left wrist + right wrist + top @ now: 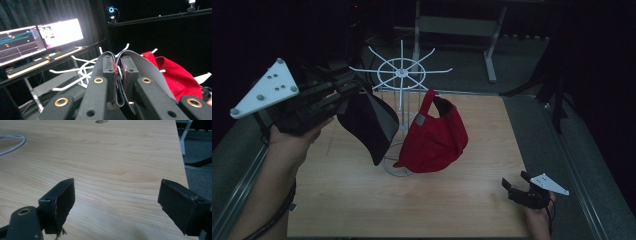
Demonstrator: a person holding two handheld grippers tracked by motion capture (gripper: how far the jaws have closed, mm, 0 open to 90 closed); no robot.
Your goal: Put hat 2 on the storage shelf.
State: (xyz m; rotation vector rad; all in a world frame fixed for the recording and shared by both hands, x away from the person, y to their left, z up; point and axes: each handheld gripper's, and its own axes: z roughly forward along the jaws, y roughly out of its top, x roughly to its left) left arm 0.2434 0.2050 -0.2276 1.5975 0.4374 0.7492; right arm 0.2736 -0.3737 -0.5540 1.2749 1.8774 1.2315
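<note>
A white wire rack [402,72] with spoke-like hooks stands mid-table. A red cap [434,135] hangs from it by its back strap. Left of the rack, my left gripper [352,90] is raised in the air, shut on the edge of a black cap [367,122] that dangles below it beside the rack's pole. In the left gripper view the jaws [119,67] pinch a dark fold of that cap [150,67], with the hooks [75,71] and red cap [175,75] just beyond. My right gripper [519,187] rests low at the table's front right, open [117,202] over bare wood.
The wooden table [412,200] has open surface in front of the rack; the rack's base ring [12,143] lies on it. Lit monitors [37,37] stand on a desk behind. A grey metal frame [492,55] stands beyond the far edge.
</note>
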